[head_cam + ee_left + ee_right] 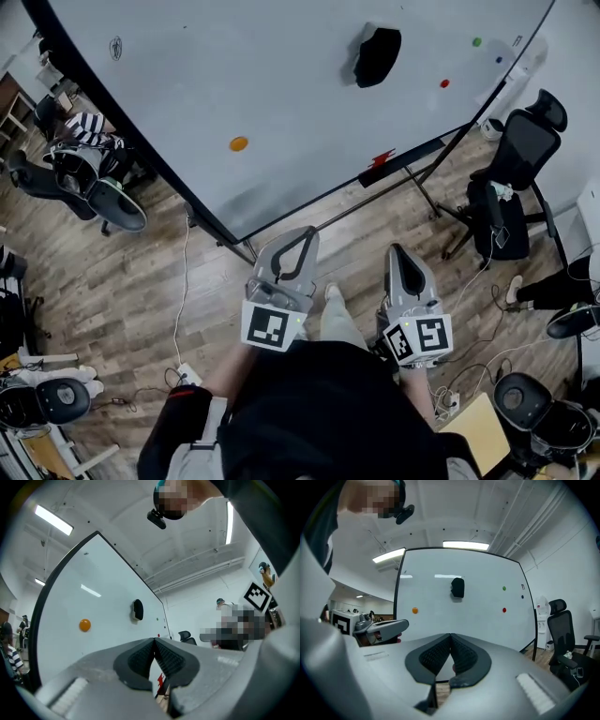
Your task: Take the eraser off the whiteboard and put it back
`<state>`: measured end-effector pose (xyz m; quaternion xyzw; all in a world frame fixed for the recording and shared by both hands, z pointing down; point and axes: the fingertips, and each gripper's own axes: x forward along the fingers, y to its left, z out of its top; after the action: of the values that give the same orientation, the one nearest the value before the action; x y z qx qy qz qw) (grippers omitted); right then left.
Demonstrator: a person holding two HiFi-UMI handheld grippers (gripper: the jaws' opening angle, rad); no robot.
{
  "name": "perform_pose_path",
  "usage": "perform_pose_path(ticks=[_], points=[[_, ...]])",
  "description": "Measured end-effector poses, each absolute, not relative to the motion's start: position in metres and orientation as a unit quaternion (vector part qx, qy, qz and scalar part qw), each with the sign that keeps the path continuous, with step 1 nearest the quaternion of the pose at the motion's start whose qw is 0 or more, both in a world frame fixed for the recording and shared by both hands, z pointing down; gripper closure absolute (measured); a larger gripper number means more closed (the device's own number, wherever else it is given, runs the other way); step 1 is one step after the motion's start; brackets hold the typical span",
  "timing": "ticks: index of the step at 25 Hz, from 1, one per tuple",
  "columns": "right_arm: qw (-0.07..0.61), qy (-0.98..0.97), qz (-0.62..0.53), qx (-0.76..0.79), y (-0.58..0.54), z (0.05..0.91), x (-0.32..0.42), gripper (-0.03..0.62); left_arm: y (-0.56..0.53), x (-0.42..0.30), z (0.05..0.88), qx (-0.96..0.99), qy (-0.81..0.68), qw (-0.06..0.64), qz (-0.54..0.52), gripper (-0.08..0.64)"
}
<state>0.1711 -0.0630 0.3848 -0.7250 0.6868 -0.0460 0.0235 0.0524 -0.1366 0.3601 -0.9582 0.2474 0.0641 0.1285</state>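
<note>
Eraser (378, 56): dark, oblong, clinging upright on the whiteboard (234, 84), well ahead of and above both sets of fingertips. It sits almost dead ahead of the right gripper (450, 639) and off to the right of the left gripper (154, 643). Both grippers clenched, pads meeting, nothing between them. Judged light, with a stiff back and soft wiping face, likely magnet-held, so a modest pull should free it. Best hold: across its narrow sides, pads on the hard shell, not the felt.
</note>
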Motion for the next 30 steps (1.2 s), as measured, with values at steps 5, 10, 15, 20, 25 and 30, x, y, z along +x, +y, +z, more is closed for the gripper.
perform_pose_path(ticks=[5, 10, 15, 20, 25, 30], points=[[0.019, 0.699, -0.029, -0.714, -0.102, 0.366, 0.190, 0.589, -0.161, 0.066, 0.349, -0.956, 0.253, 0.131, 0.068, 0.557], [0.018, 0.711, -0.010, -0.702, -0.142, 0.347, 0.206, 0.589, -0.188, 0.081, 0.343, -0.951, 0.273, 0.132, 0.063, 0.557], [0.021, 0.724, 0.005, -0.689, -0.182, 0.328, 0.220, 0.589, -0.210, 0.094, 0.340, -0.944, 0.299, 0.124, 0.061, 0.557], [0.038, 0.731, 0.032, -0.680, -0.214, 0.295, 0.238, 0.589, -0.223, 0.109, 0.336, -0.938, 0.318, 0.131, 0.053, 0.557], [0.065, 0.738, 0.047, -0.670, -0.233, 0.258, 0.247, 0.588, -0.223, 0.122, 0.326, -0.931, 0.333, 0.138, 0.059, 0.557], [0.071, 0.755, 0.048, -0.651, -0.256, 0.239, 0.251, 0.545, -0.224, 0.133, 0.323, -0.923, 0.350, 0.148, 0.054, 0.558]])
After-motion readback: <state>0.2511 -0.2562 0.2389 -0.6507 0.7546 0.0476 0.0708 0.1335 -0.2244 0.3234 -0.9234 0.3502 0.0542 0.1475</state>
